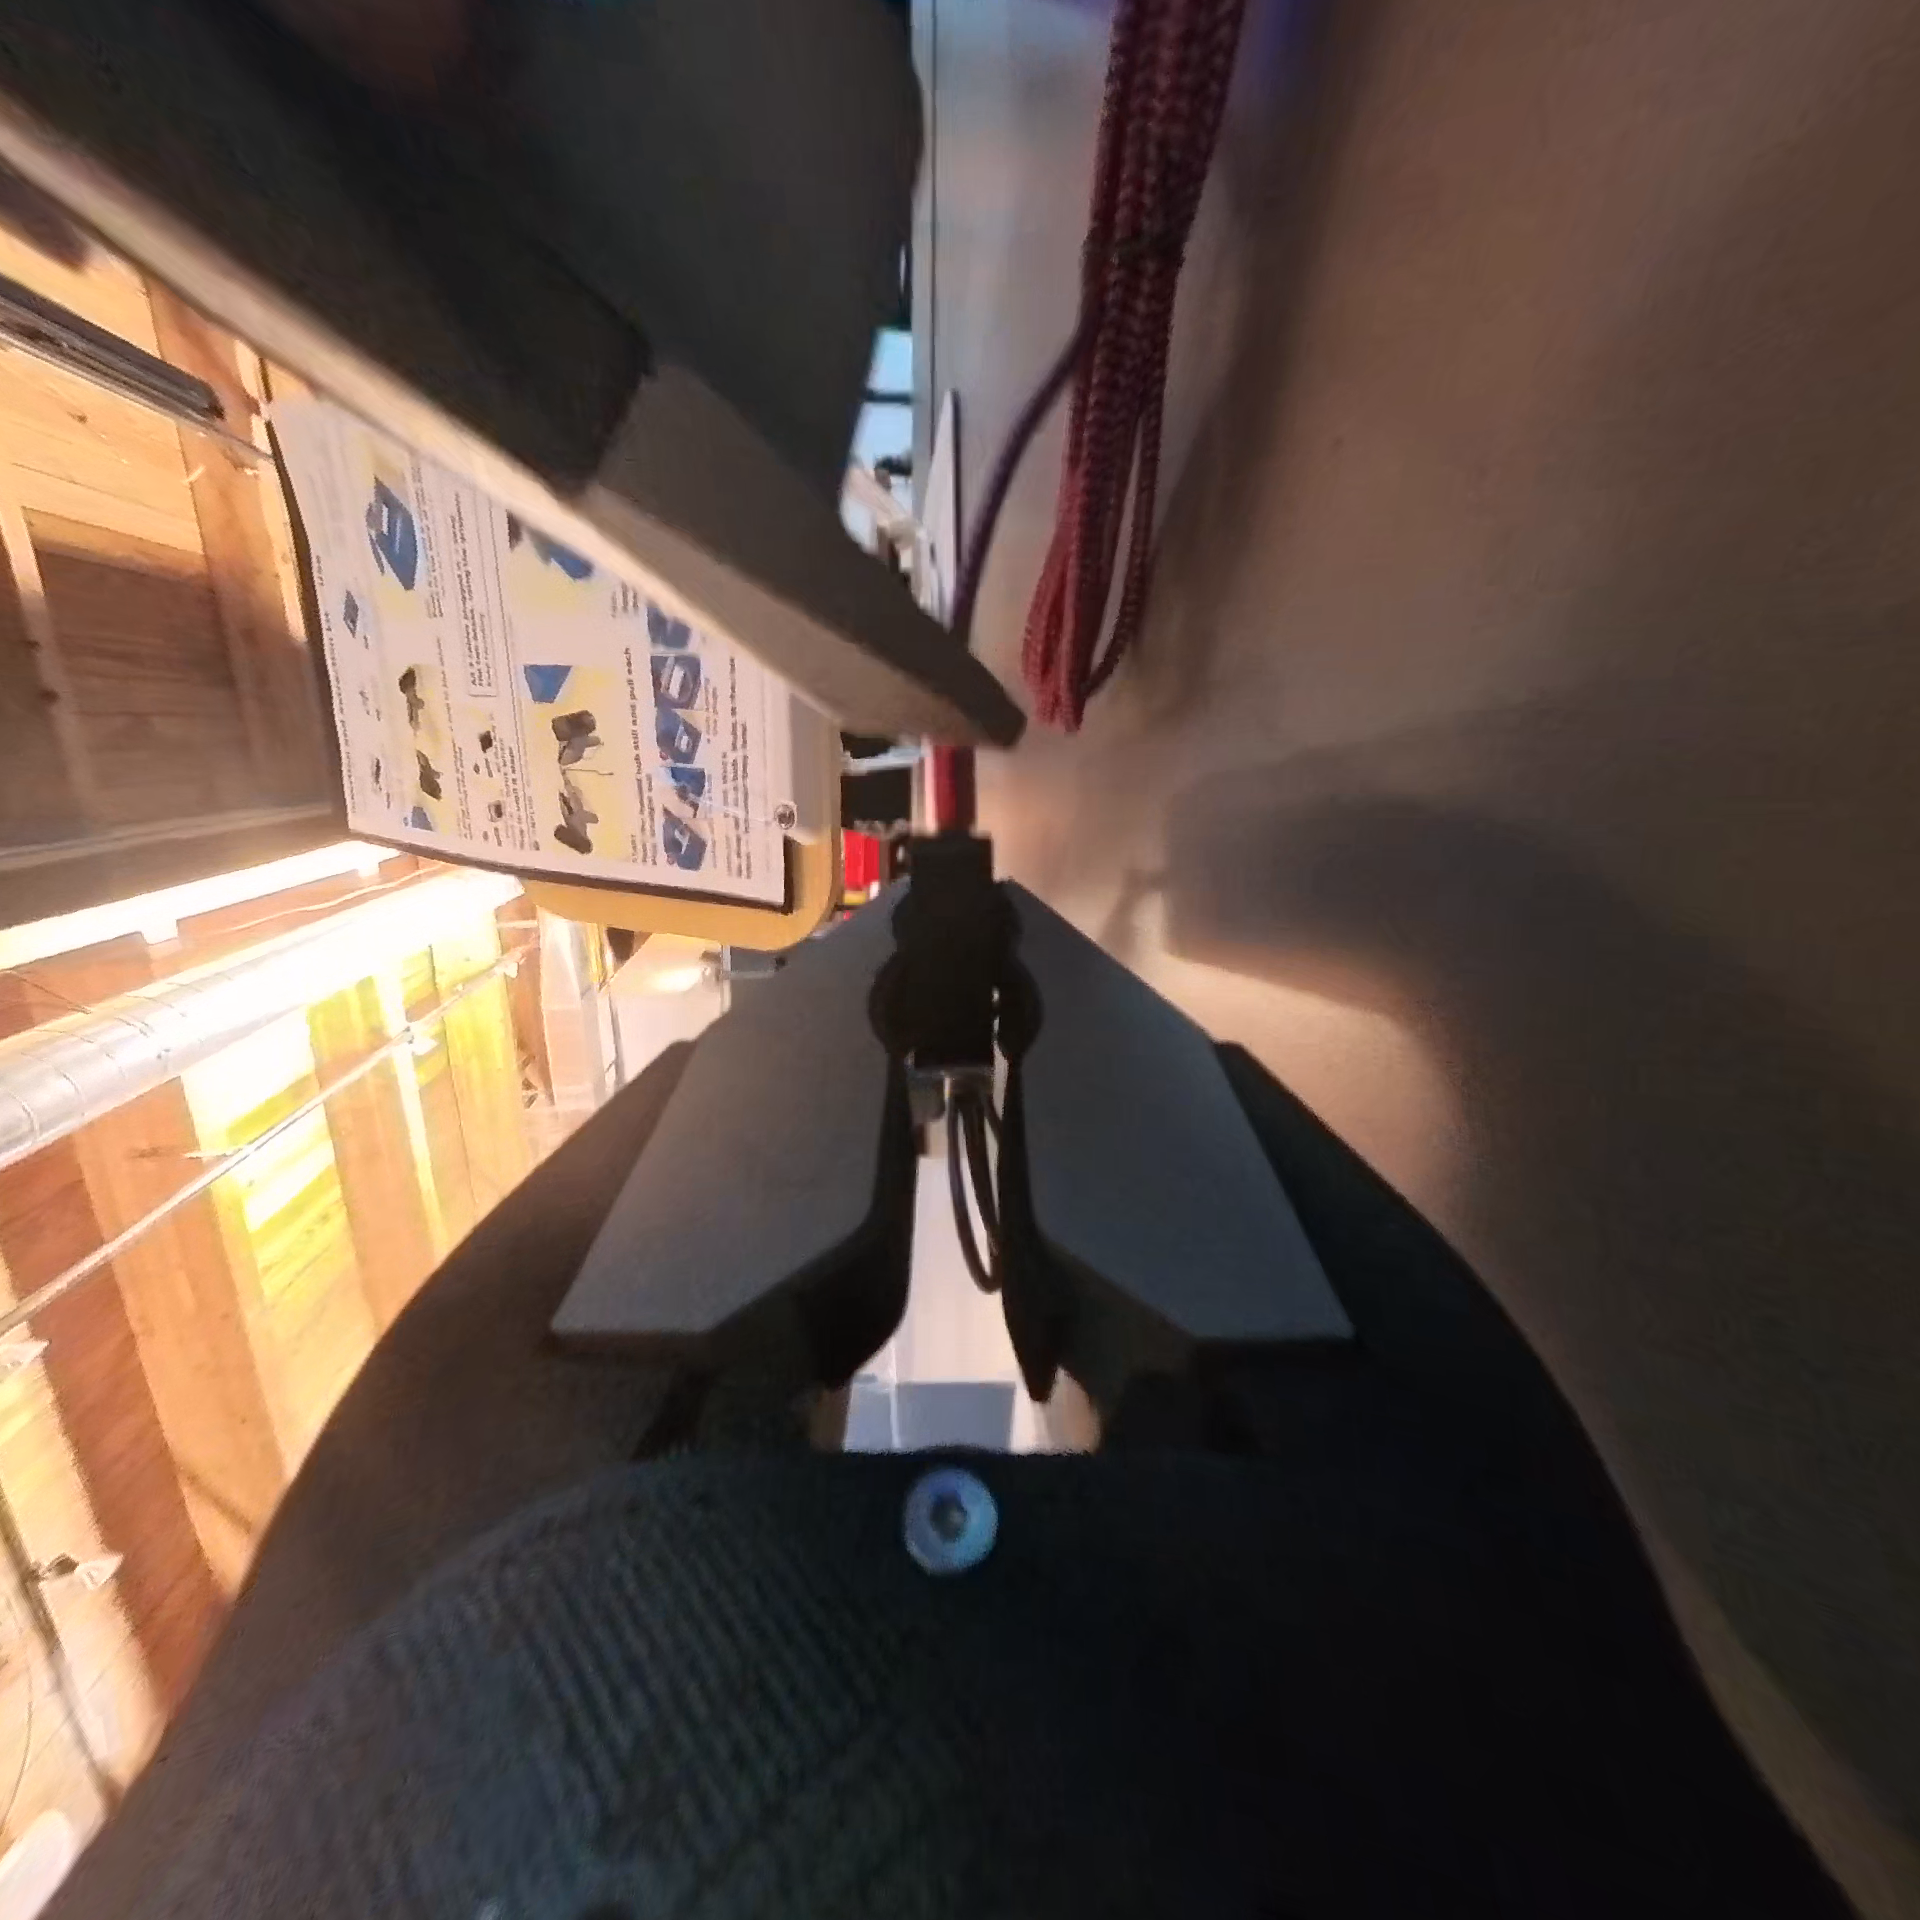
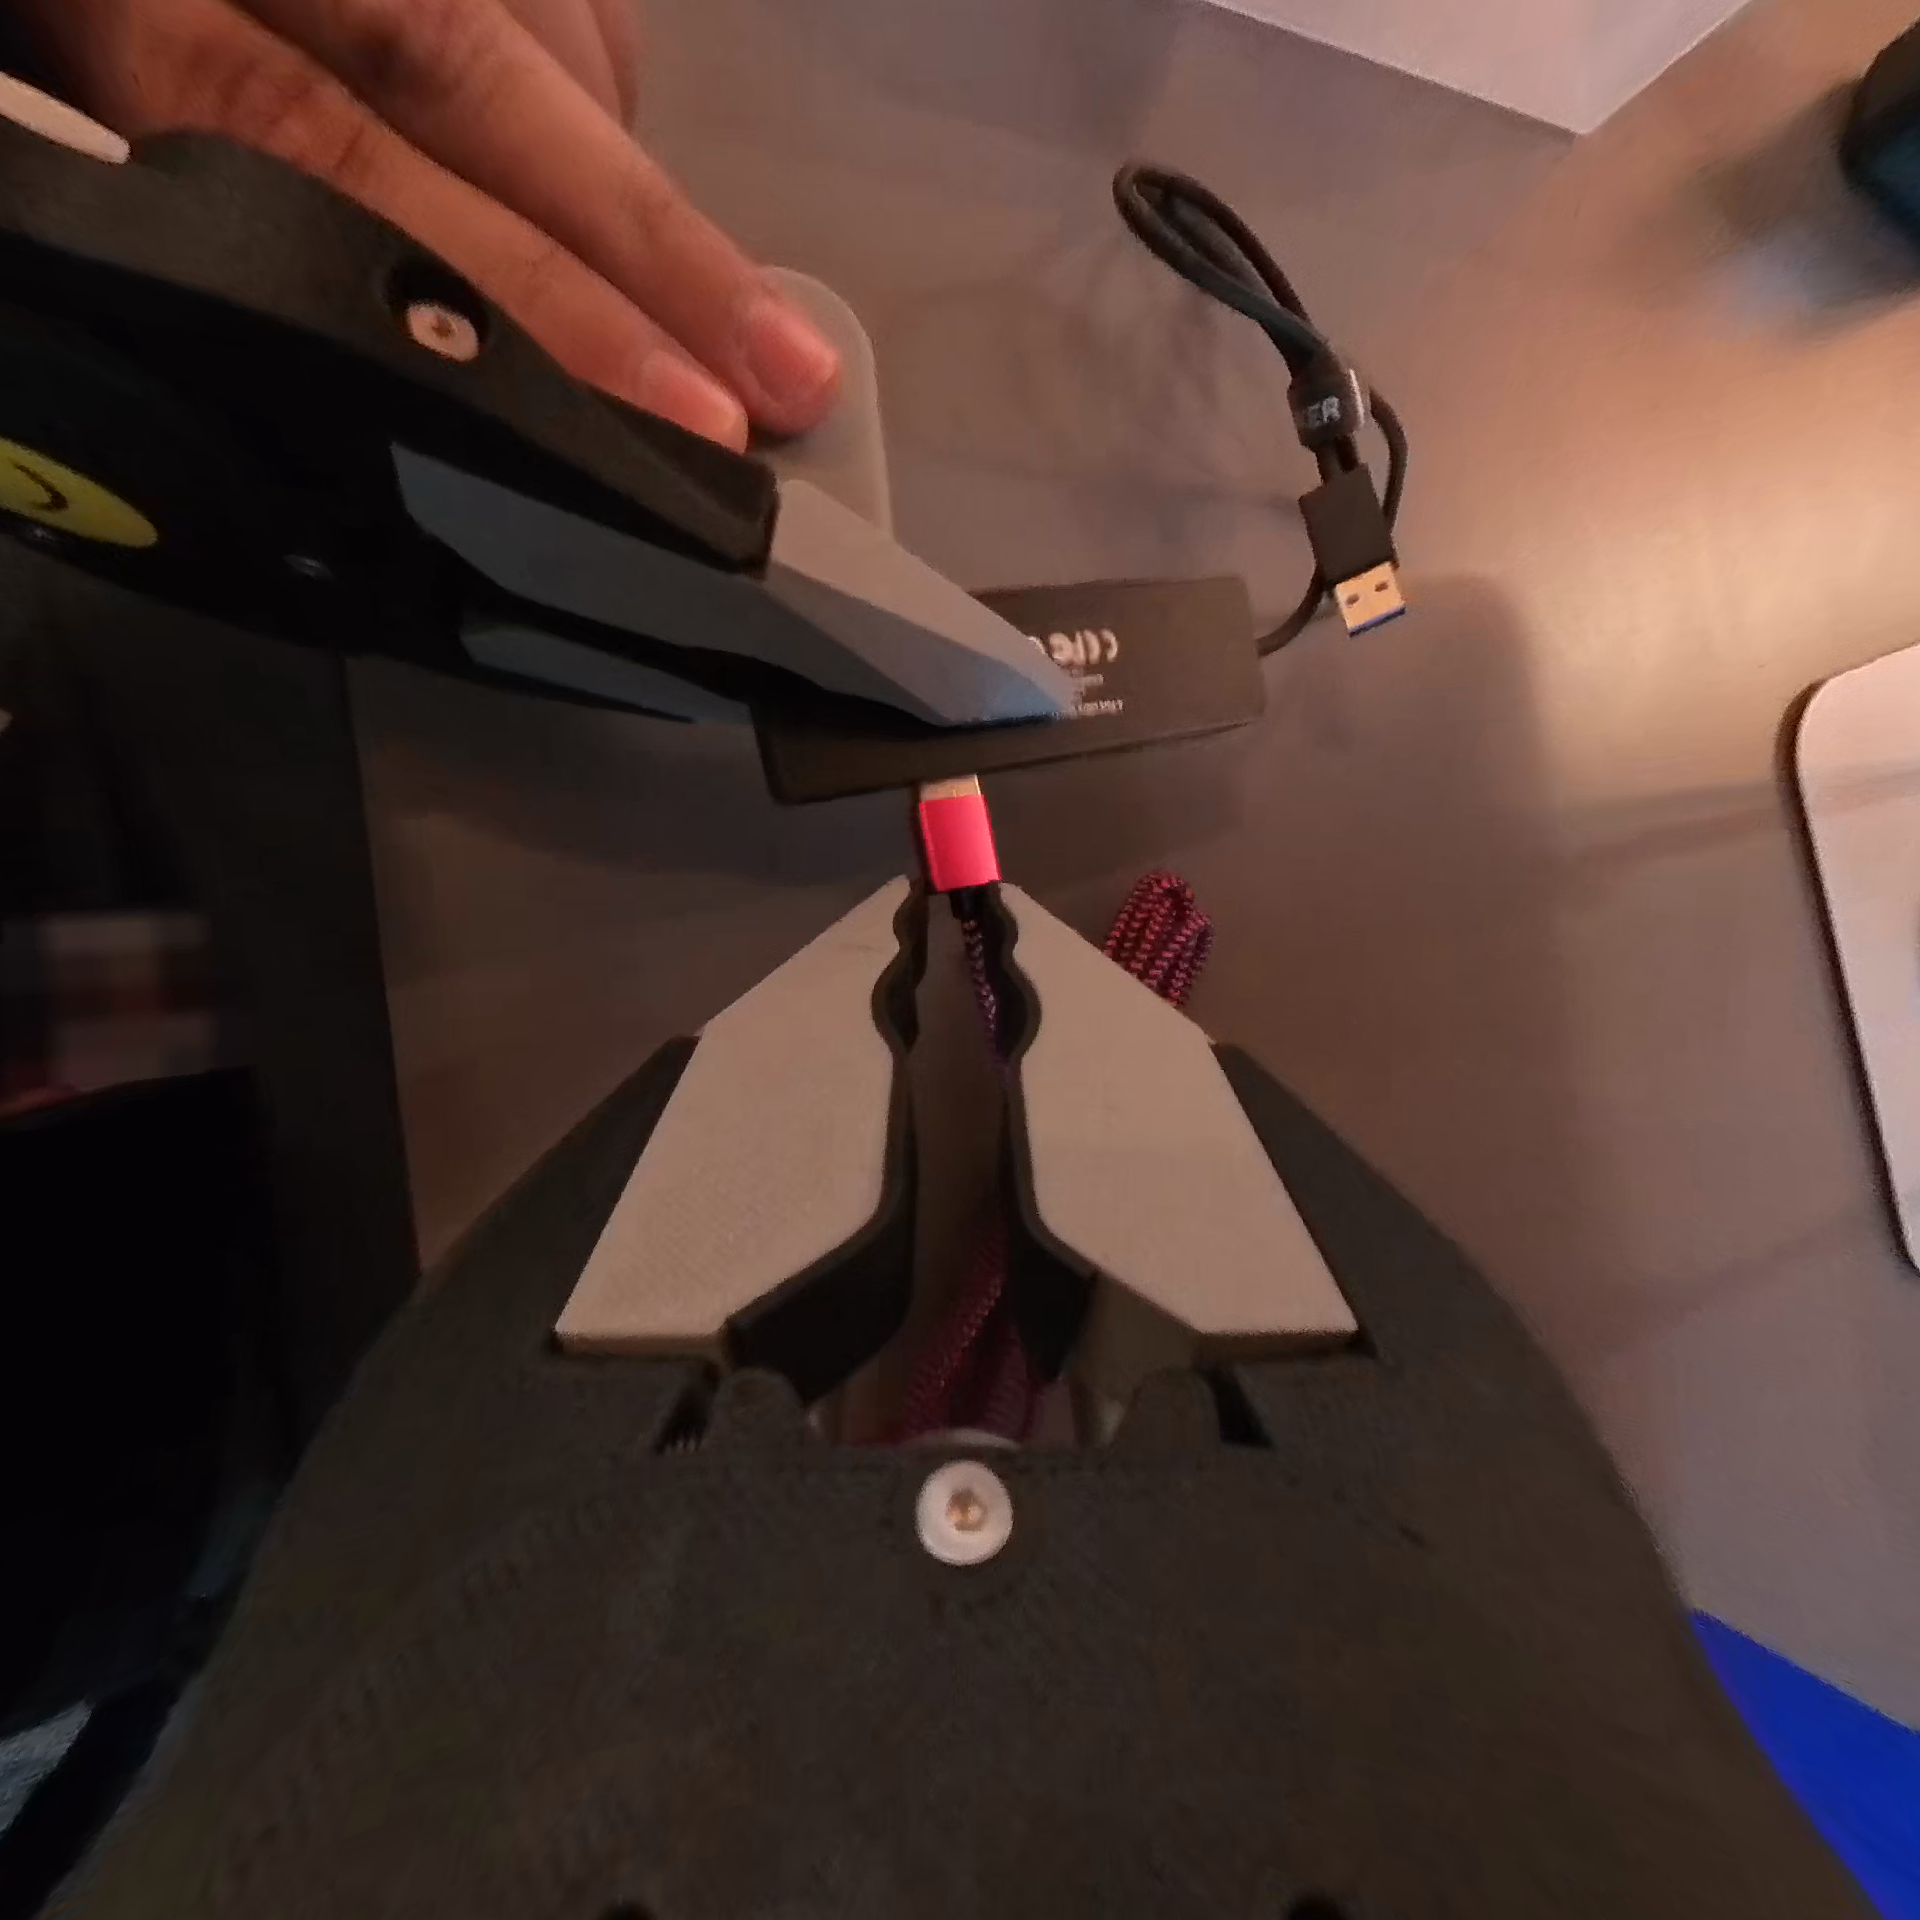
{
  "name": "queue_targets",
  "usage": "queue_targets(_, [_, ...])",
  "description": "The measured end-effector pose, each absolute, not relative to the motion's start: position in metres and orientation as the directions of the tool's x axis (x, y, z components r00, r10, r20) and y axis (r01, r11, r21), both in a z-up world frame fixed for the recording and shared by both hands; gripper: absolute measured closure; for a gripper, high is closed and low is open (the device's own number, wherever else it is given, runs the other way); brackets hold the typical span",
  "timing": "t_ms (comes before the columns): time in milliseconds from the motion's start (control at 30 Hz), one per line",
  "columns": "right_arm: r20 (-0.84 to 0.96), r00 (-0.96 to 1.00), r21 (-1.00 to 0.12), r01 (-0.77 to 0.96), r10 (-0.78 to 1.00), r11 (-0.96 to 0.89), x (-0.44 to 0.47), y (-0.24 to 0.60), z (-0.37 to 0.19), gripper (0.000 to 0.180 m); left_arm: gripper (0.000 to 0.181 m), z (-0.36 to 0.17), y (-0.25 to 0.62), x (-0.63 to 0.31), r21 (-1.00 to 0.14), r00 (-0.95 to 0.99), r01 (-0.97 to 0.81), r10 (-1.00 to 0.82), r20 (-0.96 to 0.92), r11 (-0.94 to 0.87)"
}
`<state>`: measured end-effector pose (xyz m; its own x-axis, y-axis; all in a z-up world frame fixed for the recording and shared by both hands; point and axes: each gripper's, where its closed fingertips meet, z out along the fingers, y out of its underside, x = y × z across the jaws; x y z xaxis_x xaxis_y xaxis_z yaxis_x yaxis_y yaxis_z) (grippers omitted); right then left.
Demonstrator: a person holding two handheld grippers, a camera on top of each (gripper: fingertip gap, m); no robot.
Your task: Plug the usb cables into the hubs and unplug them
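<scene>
In the right wrist view my right gripper [image 2: 954,896] is shut on the red USB plug [image 2: 956,840] of a red braided cable [image 2: 1155,935]. The plug's metal tip meets the near edge of the black hub [image 2: 1132,675], with a little metal still showing. My left gripper [image 2: 1023,698] comes in from the left and is shut on the hub, held by a hand [image 2: 582,229]. The hub's own black cable ends in a free USB plug [image 2: 1369,587]. In the left wrist view my left gripper [image 1: 951,896] clamps the hub [image 1: 948,862] end-on, and the red braided cable [image 1: 1122,364] lies beyond.
The grey table top [image 2: 1558,468] carries a white pad [image 2: 1860,935] at the right and a dark object [image 2: 1886,135] at the far right corner. An instruction sheet on a clipboard [image 1: 551,665] and a wooden wall show in the left wrist view. My left and right fingertips are right by each other.
</scene>
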<state>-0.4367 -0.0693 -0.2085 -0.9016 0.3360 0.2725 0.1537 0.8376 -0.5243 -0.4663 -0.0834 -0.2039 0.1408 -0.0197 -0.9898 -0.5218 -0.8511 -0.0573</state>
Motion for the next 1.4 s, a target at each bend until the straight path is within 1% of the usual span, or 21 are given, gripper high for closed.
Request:
queue_targets(100, [0.288, -0.892, -0.507, 0.168, 0.349, 0.846, -0.439, -0.072, -0.212, 0.172, 0.175, -0.208, -0.085, -0.469, -0.051, 0.159, -0.497, -0.033, -0.987, -0.866])
queue_targets(233, [0.276, -0.892, -0.548, 0.16, 0.359, 0.821, -0.44, -0.073, -0.207, 0.172, 0.174, -0.203, -0.085, -0.471, -0.073, 0.152, -0.497, -0.004, -0.988, -0.864])
queue_targets(300, [0.28, -0.893, -0.554, 0.15, 0.352, 0.819, -0.44, -0.071, -0.204, 0.172, 0.174, -0.2, -0.083, -0.47, -0.064, 0.123, -0.507, 0.001, -0.992, -0.859])
queue_targets(367, [0.311, -0.894, -0.549, 0.108, 0.322, 0.829, -0.437, -0.067, -0.199, 0.172, 0.173, -0.194, -0.08, -0.467, -0.061, 0.086, -0.544, 0.016, -0.996, -0.837])
queue_targets(467, [0.406, -0.868, -0.539, 0.025, 0.286, 0.842, -0.437, -0.058, -0.183, 0.167, 0.173, -0.187, -0.08, -0.463, -0.111, 0.101, -0.578, 0.064, -0.993, -0.808])
queue_targets(567, [0.454, -0.864, -0.52, -0.057, 0.218, 0.852, -0.427, -0.051, -0.173, 0.145, 0.173, -0.183, -0.081, -0.461, -0.193, 0.165, -0.597, 0.116, -0.979, -0.778])
queue_targets(633, [0.485, -0.852, -0.53, -0.106, 0.199, 0.841, -0.424, -0.054, -0.17, 0.136, 0.173, -0.177, -0.079, -0.455, -0.25, 0.202, -0.621, 0.157, -0.967, -0.743])
queue_targets(667, [0.508, -0.841, -0.525, -0.13, 0.187, 0.841, -0.424, -0.057, -0.171, 0.126, 0.173, -0.175, -0.076, -0.451, -0.283, 0.234, -0.636, 0.171, -0.957, -0.718])
queue_targets(700, [0.545, -0.821, -0.505, -0.156, 0.173, 0.849, -0.425, -0.06, -0.171, 0.121, 0.173, -0.175, -0.073, -0.447, -0.312, 0.271, -0.647, 0.174, -0.947, -0.696])
queue_targets(767, [0.638, -0.758, -0.44, -0.215, 0.135, 0.872, -0.431, -0.064, -0.172, 0.124, 0.174, -0.176, -0.068, -0.437, -0.343, 0.341, -0.663, 0.139, -0.93, -0.665])
queue_targets(800, [0.684, -0.72, -0.399, -0.239, 0.113, 0.885, -0.434, -0.064, -0.172, 0.134, 0.174, -0.174, -0.066, -0.433, -0.363, 0.372, -0.665, 0.132, -0.919, -0.652])
queue_targets(833, [0.718, -0.69, -0.363, -0.26, 0.091, 0.895, -0.436, -0.064, -0.174, 0.138, 0.172, -0.171, -0.066, -0.429, -0.397, 0.411, -0.66, 0.136, -0.902, -0.638])
queue_targets(900, [0.758, -0.651, -0.309, -0.287, 0.052, 0.907, -0.438, -0.066, -0.178, 0.15, 0.173, -0.164, -0.063, -0.418, -0.5, 0.51, -0.654, 0.158, -0.846, -0.568])
queue_targets(967, [0.797, -0.603, -0.264, -0.295, 0.035, 0.918, -0.443, -0.067, -0.18, 0.156, 0.173, -0.15, -0.06, -0.403, -0.617, 0.612, -0.644, 0.18, -0.77, -0.453])
queue_targets(1000, [0.807, -0.589, -0.257, -0.3, 0.034, 0.919, -0.444, -0.068, -0.181, 0.165, 0.173, -0.145, -0.057, -0.395, -0.661, 0.661, -0.634, 0.164, -0.733, -0.401])
queue_targets(1033, [0.806, -0.59, -0.272, -0.312, 0.038, 0.91, -0.443, -0.071, -0.18, 0.171, 0.171, -0.143, -0.057, -0.393, -0.681, 0.685, -0.621, 0.153, -0.712, -0.389])
queue_targets(1133, [0.743, -0.661, -0.367, -0.268, 0.107, 0.891, -0.441, -0.07, -0.177, 0.172, 0.169, -0.134, -0.06, -0.393, -0.724, 0.728, -0.576, 0.165, -0.666, -0.379])
queue_targets(1200, [0.739, -0.649, -0.403, -0.21, 0.182, 0.891, -0.448, -0.058, -0.165, 0.171, 0.166, -0.115, -0.068, -0.391, -0.778, 0.764, -0.542, 0.199, -0.614, -0.318])
queue_targets(1267, [0.738, -0.611, -0.44, -0.113, 0.287, 0.891, -0.459, -0.034, -0.148, 0.171, 0.177, -0.09, -0.083, -0.385, -0.867, 0.846, -0.453, 0.206, -0.492, -0.208])
queue_targets(1333, [0.71, -0.558, -0.521, -0.005, 0.43, 0.853, -0.465, -0.001, -0.121, 0.171, 0.171, -0.066, -0.105, -0.389, -0.927, 0.896, -0.347, 0.241, -0.372, -0.14])
queue_targets(1400, [0.65, -0.521, -0.623, 0.051, 0.553, 0.781, -0.462, 0.031, -0.086, 0.171, 0.172, -0.049, -0.126, -0.393, -0.946, 0.904, -0.302, 0.28, -0.324, -0.119])
